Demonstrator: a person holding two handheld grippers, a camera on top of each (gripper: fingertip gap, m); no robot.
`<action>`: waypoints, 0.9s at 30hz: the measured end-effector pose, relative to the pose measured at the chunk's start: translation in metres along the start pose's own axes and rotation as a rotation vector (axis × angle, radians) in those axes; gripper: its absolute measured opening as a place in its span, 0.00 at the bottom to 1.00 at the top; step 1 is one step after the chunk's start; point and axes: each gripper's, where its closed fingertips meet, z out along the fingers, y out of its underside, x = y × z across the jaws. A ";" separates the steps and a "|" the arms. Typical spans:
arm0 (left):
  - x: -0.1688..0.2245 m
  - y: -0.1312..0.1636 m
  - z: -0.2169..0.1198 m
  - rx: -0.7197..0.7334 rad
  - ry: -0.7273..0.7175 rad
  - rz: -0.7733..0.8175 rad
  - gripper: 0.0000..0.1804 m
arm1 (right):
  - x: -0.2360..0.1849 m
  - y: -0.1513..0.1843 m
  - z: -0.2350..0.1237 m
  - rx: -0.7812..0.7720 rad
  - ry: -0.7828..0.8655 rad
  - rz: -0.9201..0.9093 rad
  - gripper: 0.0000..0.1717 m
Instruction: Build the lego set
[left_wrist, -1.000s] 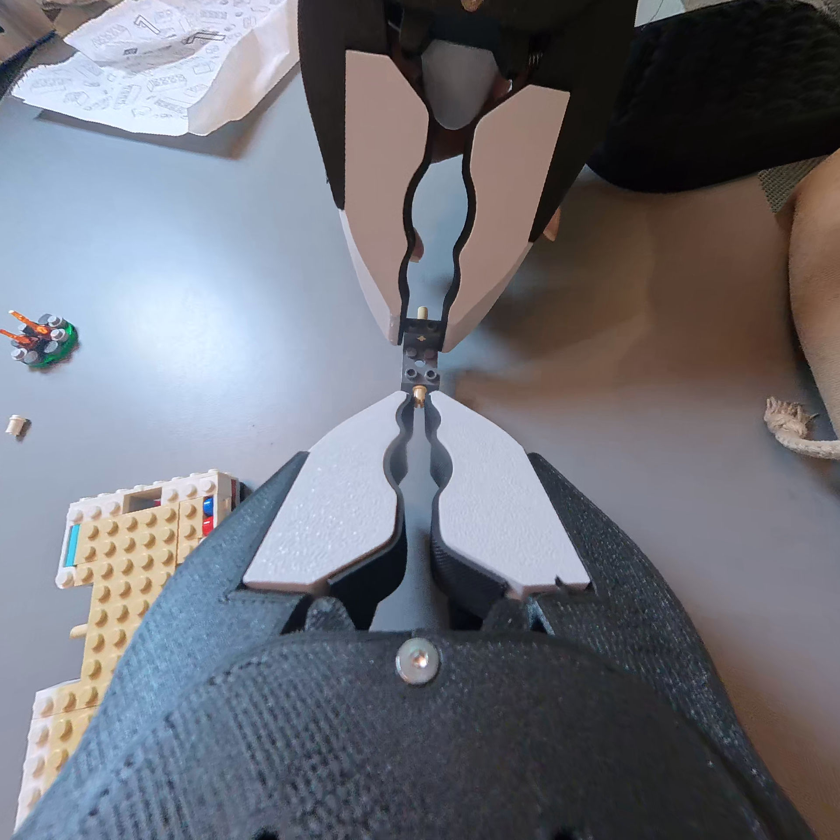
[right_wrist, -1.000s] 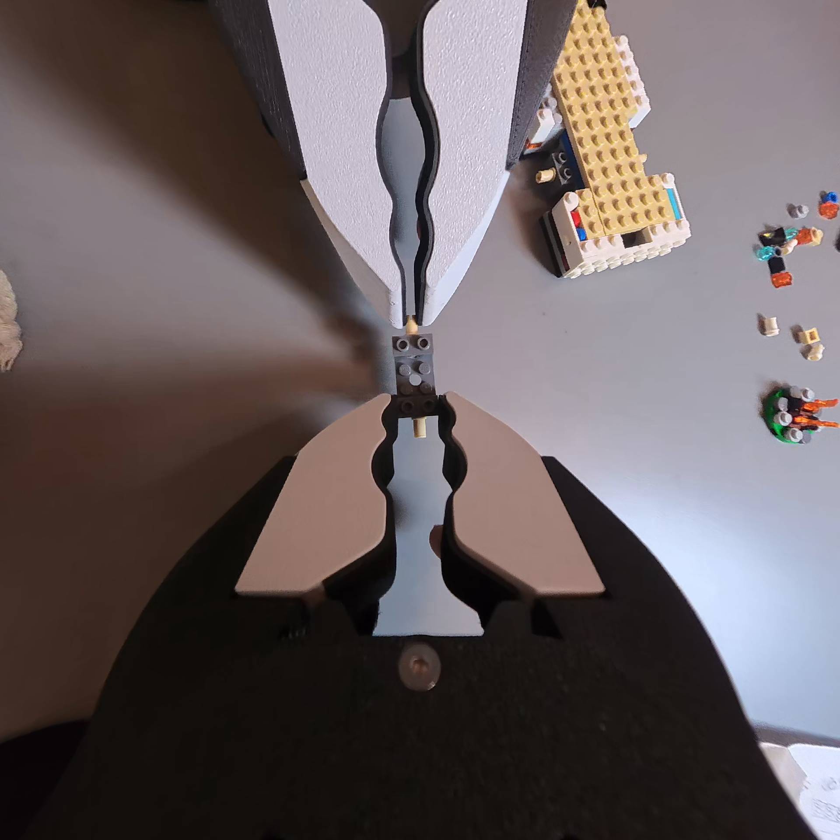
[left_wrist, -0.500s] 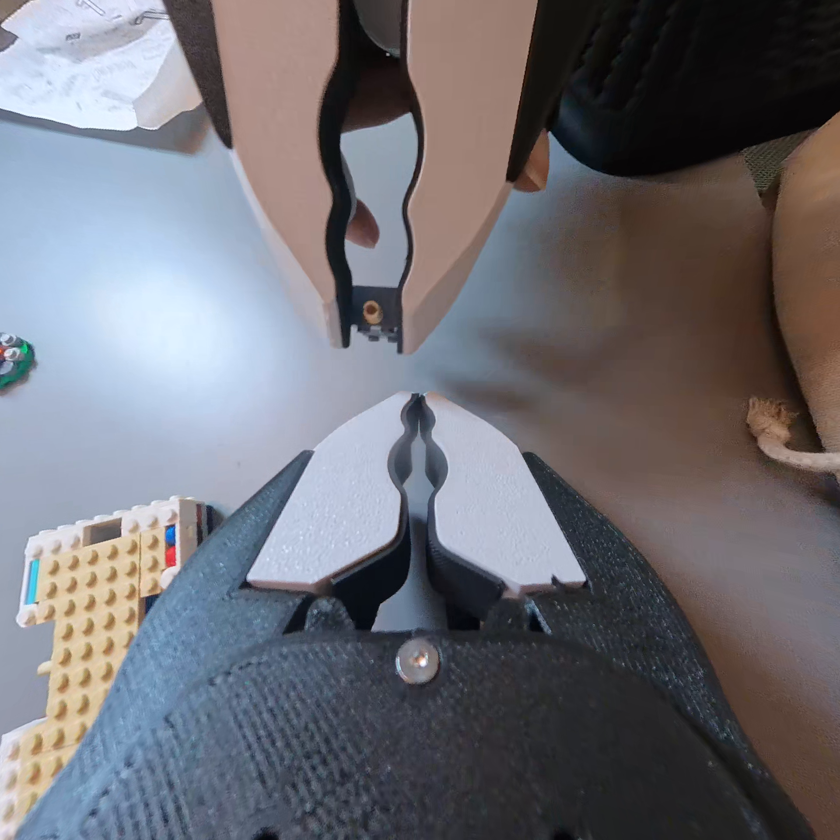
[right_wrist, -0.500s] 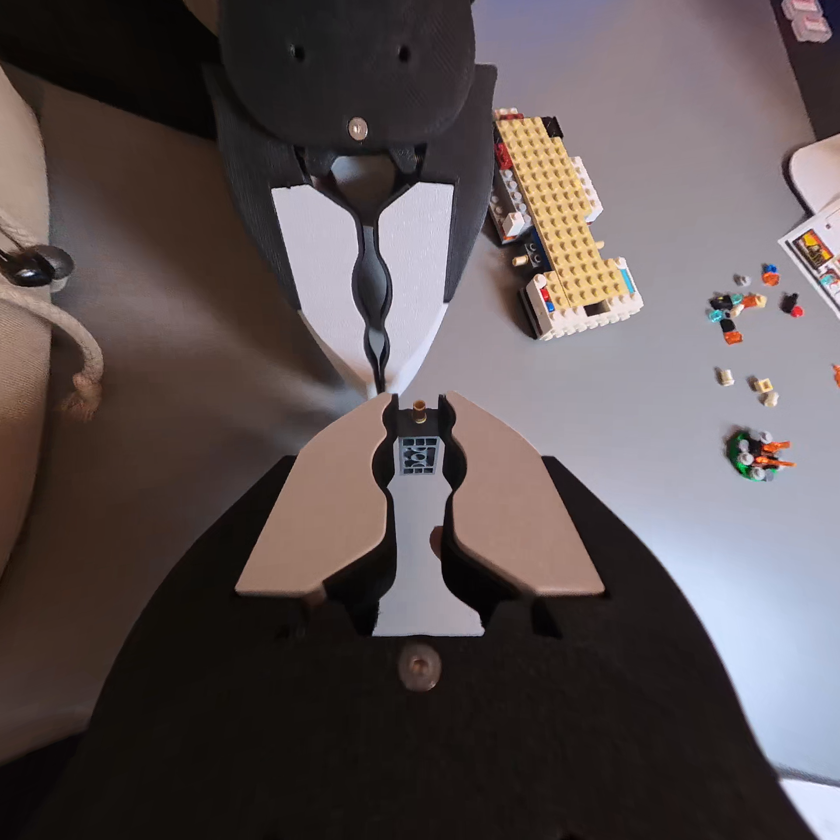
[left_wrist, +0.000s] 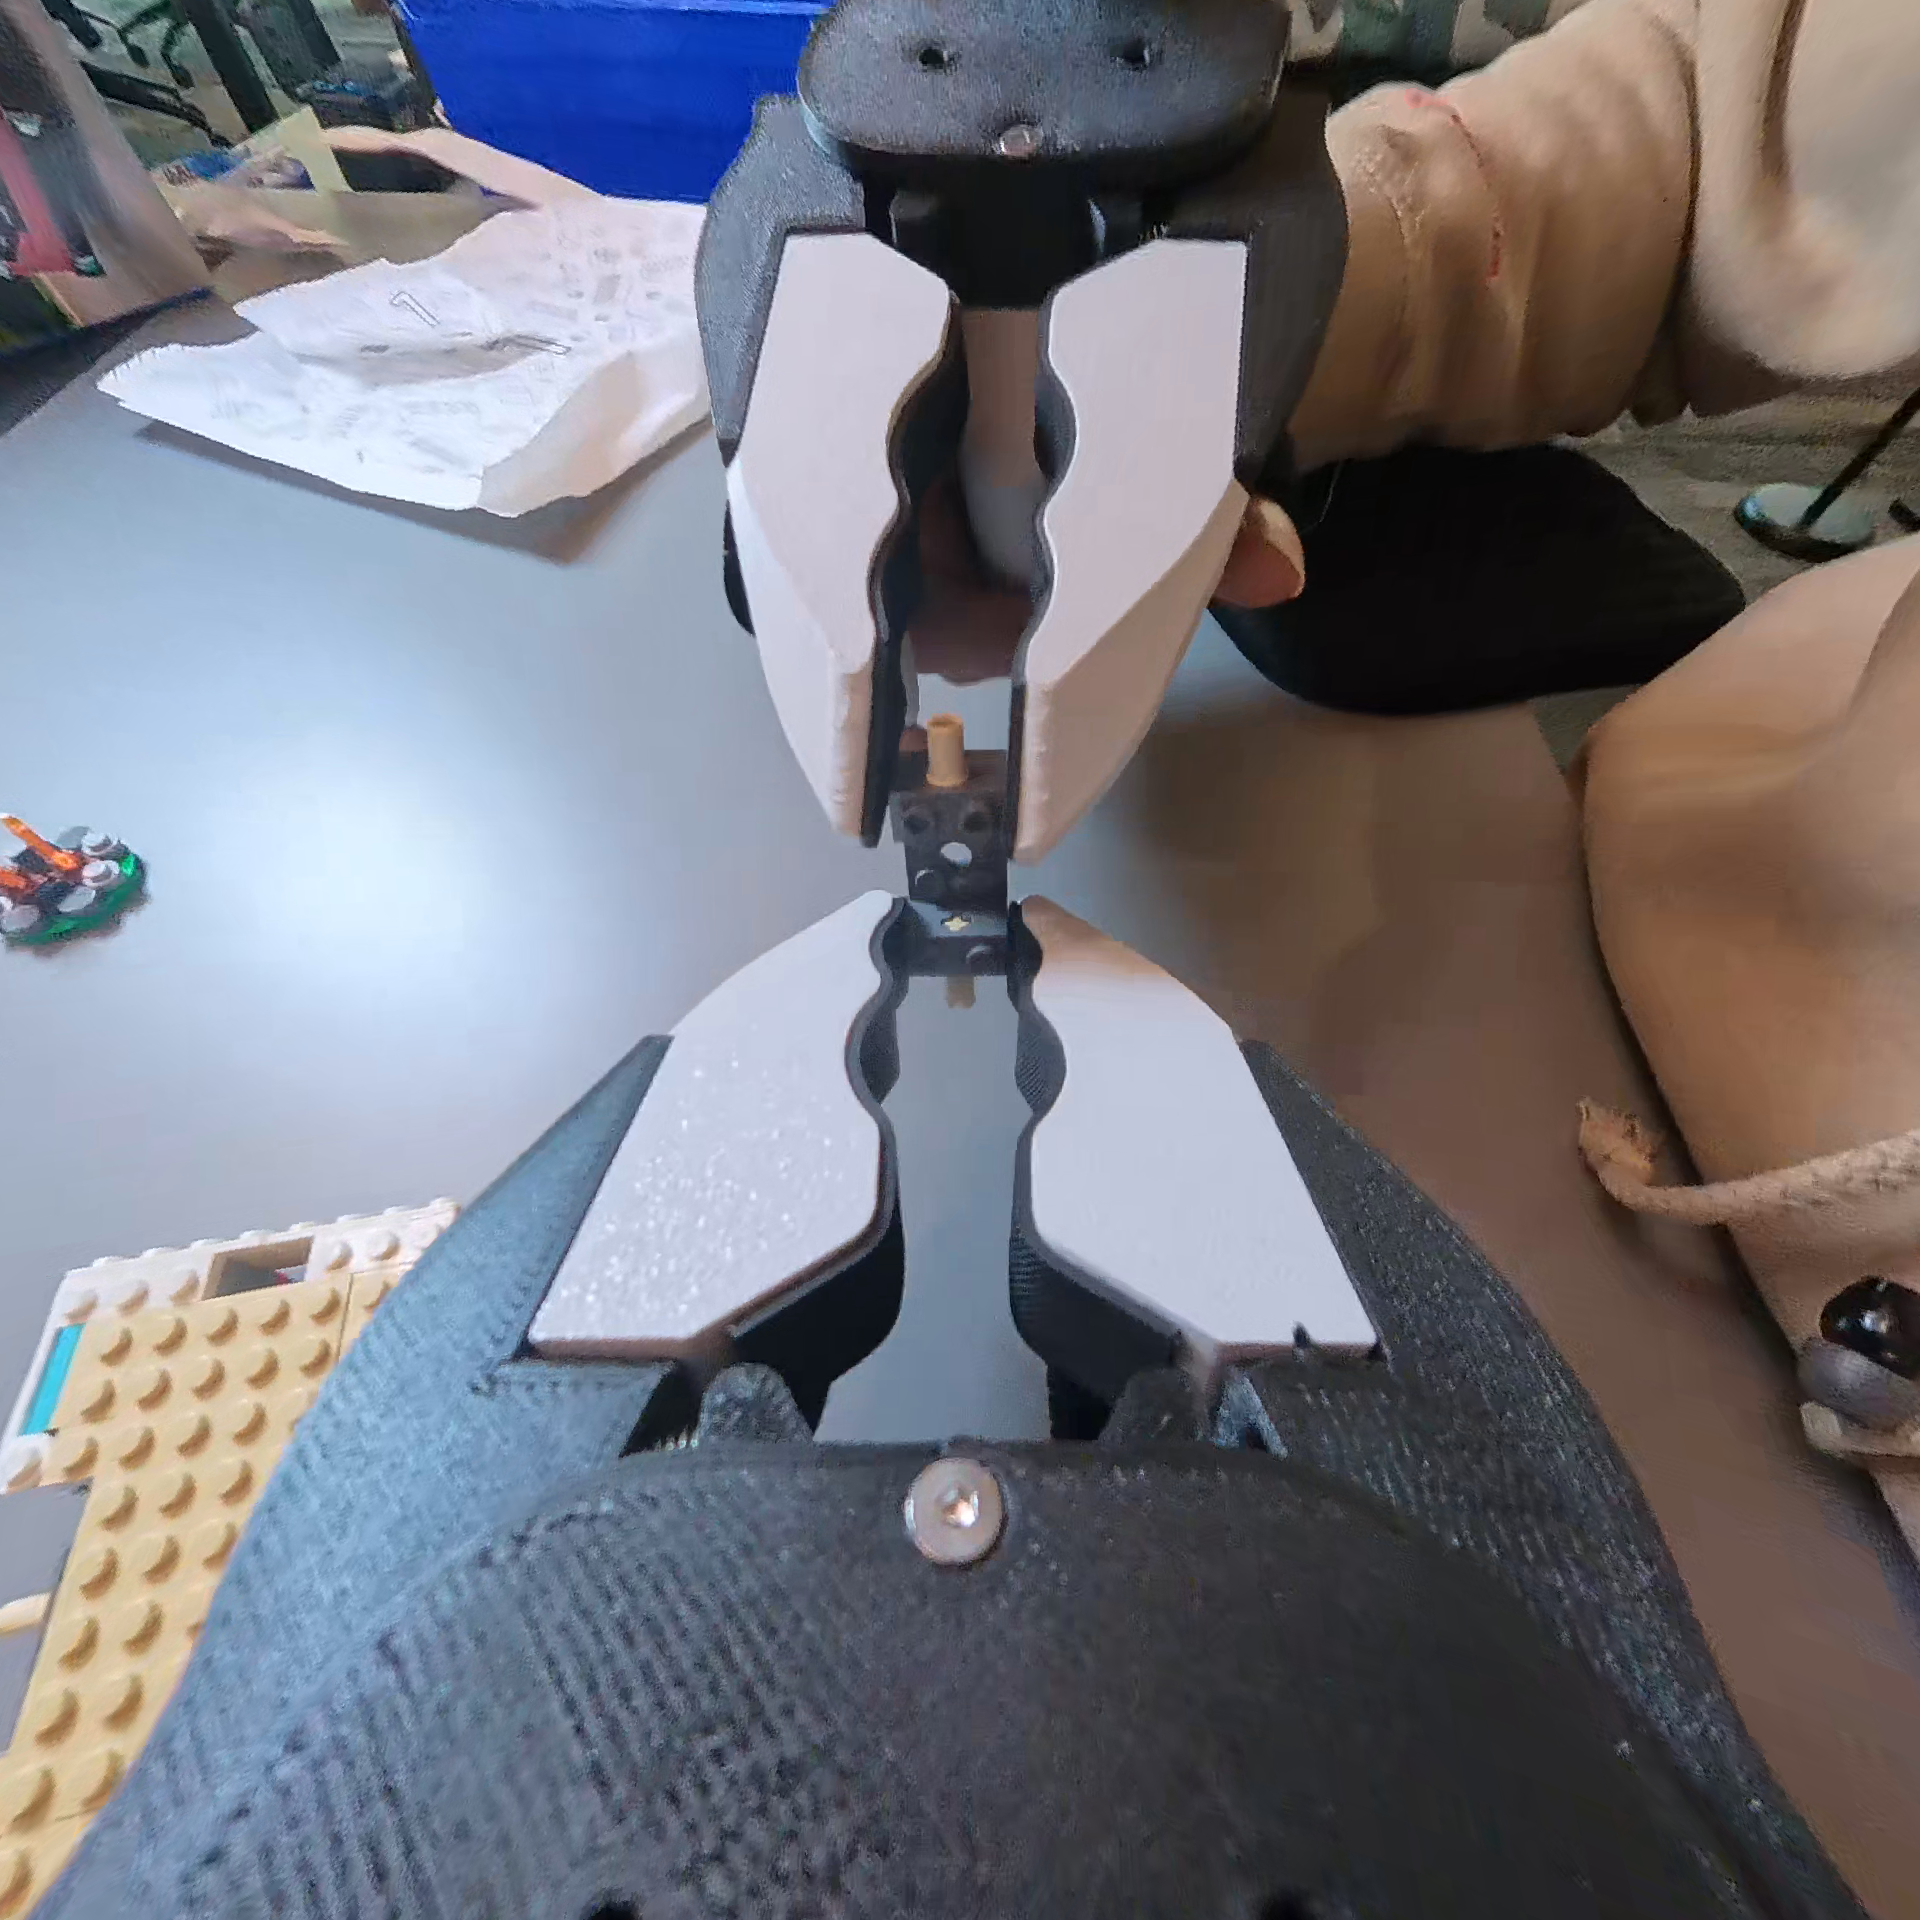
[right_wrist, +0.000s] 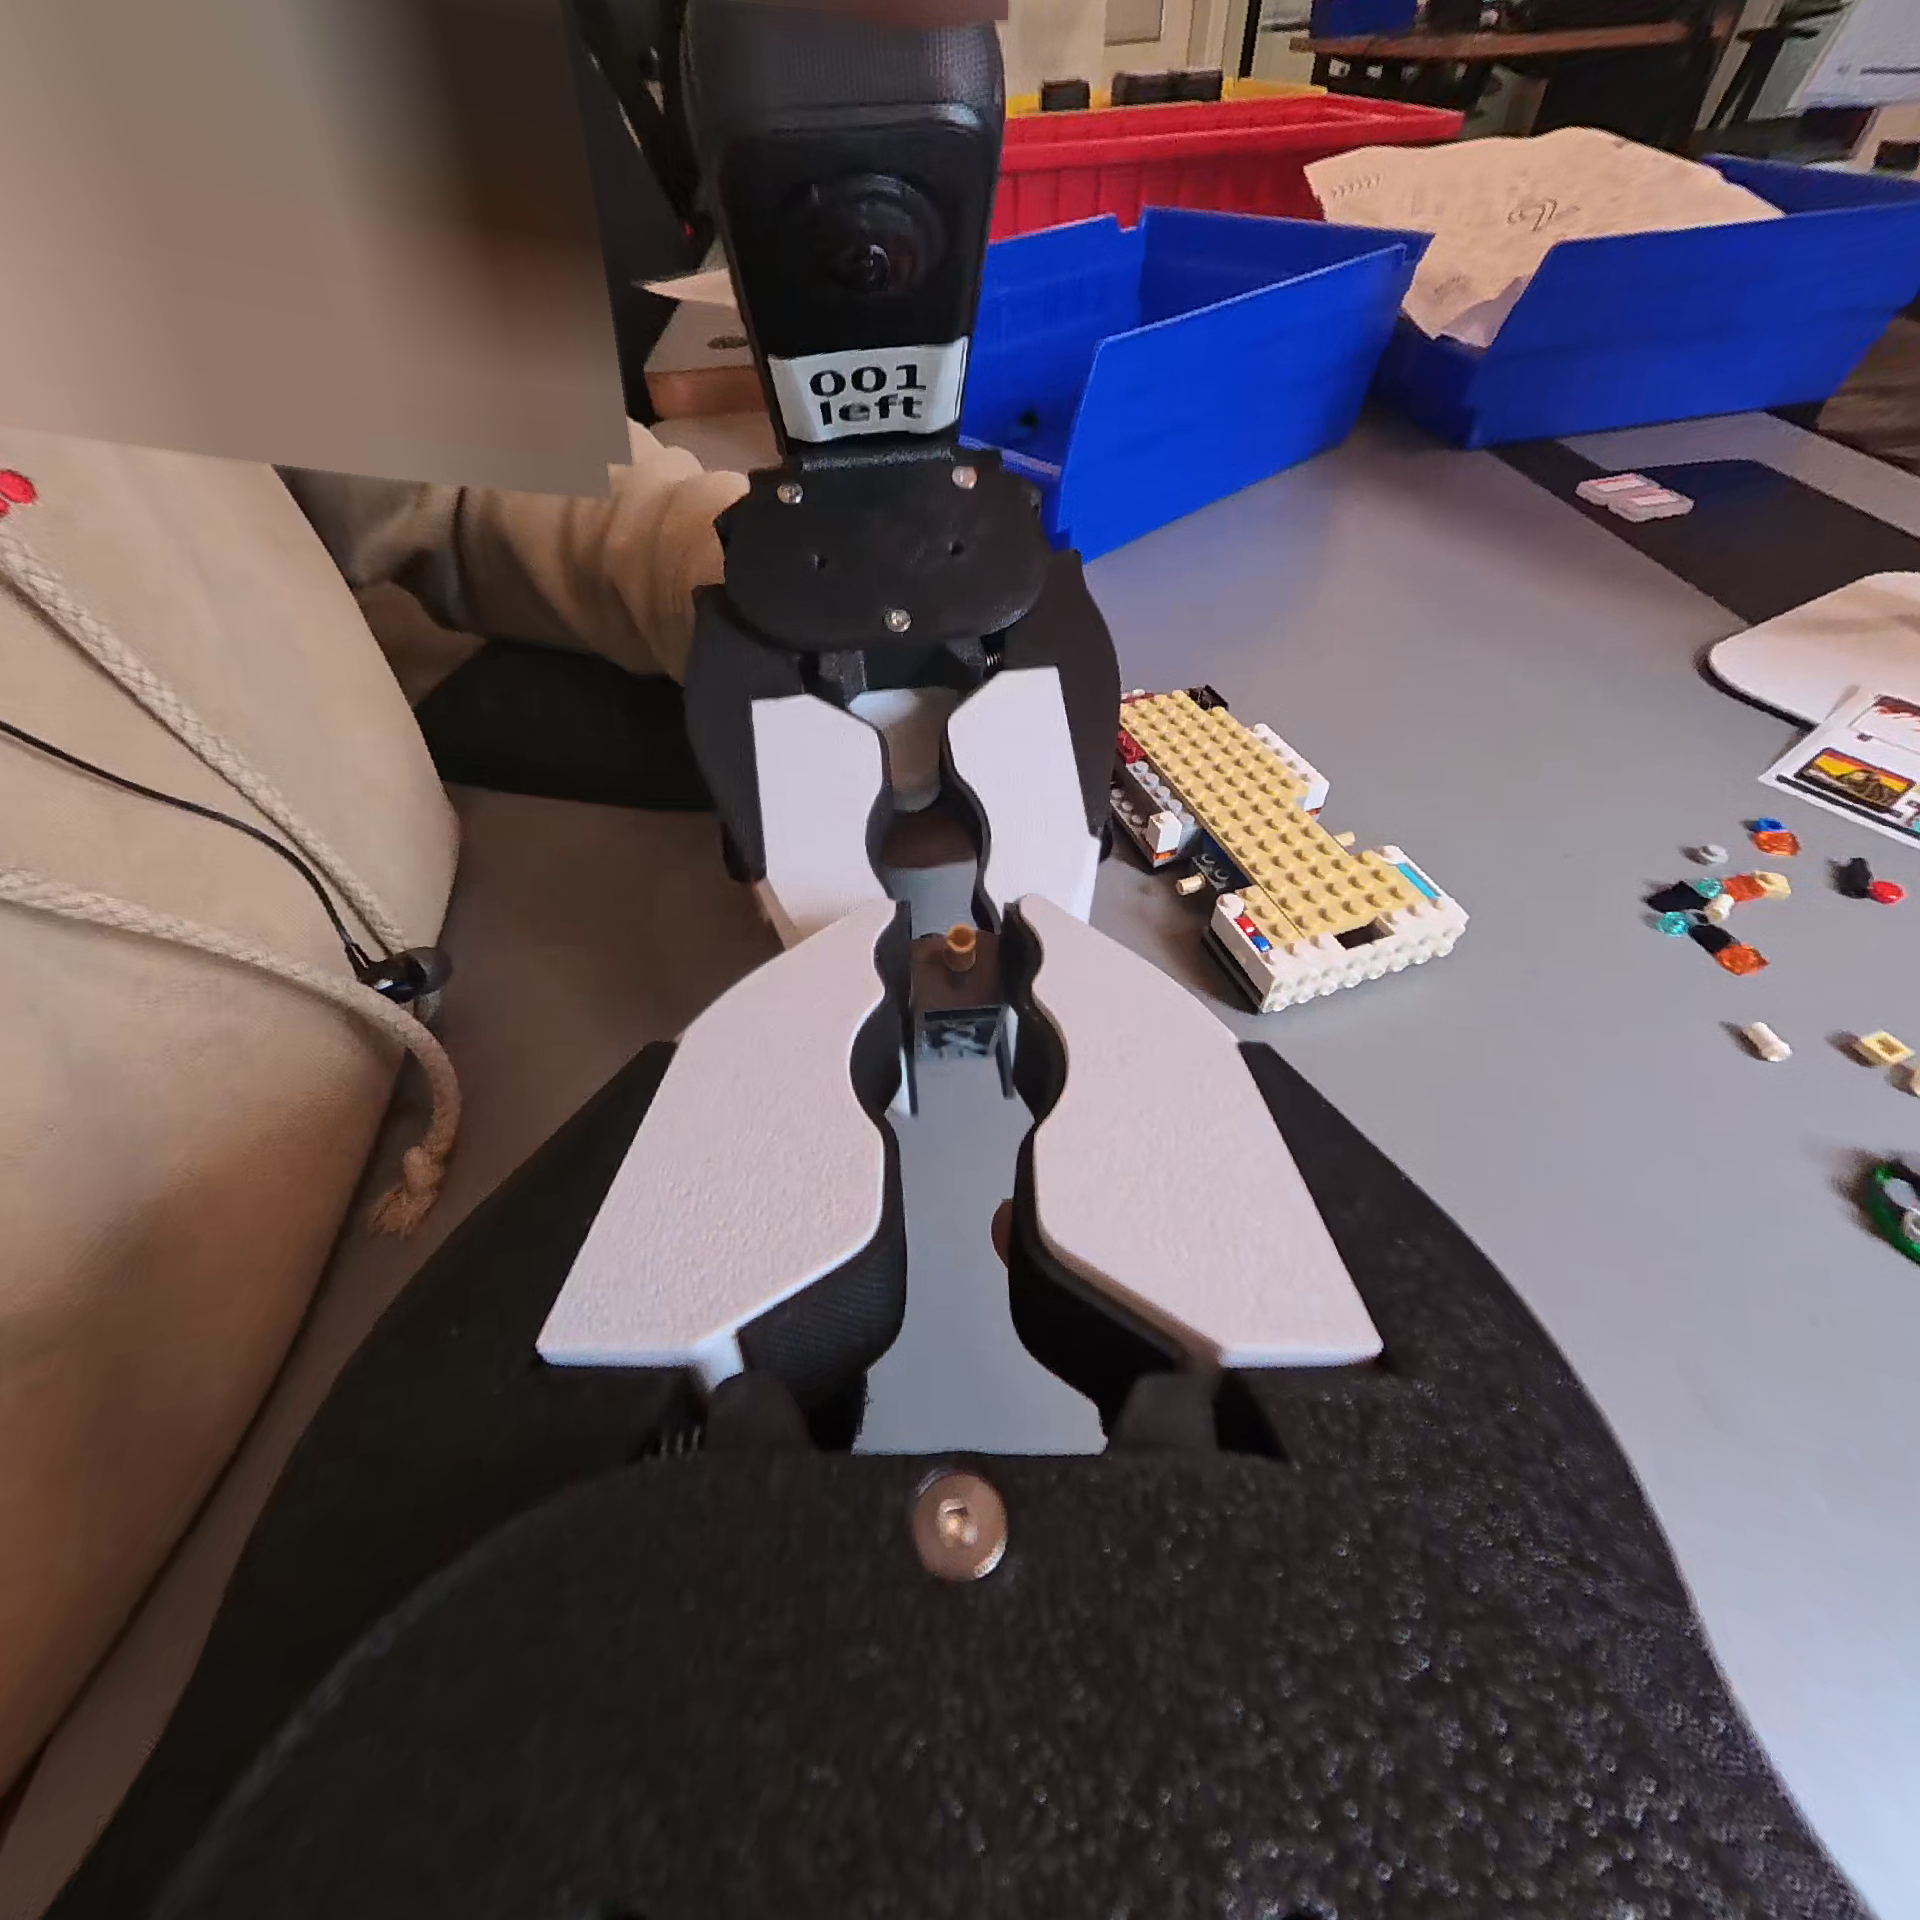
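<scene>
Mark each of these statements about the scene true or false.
1. The right gripper grips a small dark brick piece with a tan peg. True.
2. The tan-studded brick build lies inside a blue bin. False: it lies on the grey table.
3. A round green piece with orange parts sits on the table. True.
4. The red bin stands in front of the blue bins. False: it stands behind them.
5. The left gripper and the right gripper face each other tip to tip. True.
</scene>
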 end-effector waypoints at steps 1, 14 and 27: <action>-0.001 0.003 -0.003 -0.020 -0.001 0.006 0.09 | 0.001 0.005 -0.002 -0.032 0.000 -0.010 0.10; -0.001 0.031 0.002 -0.185 -0.004 0.081 0.10 | 0.001 0.068 0.003 -0.507 0.015 -0.190 0.13; -0.021 0.036 -0.006 -0.192 -0.090 0.070 0.13 | 0.061 0.097 -0.027 -0.738 0.280 -0.065 0.10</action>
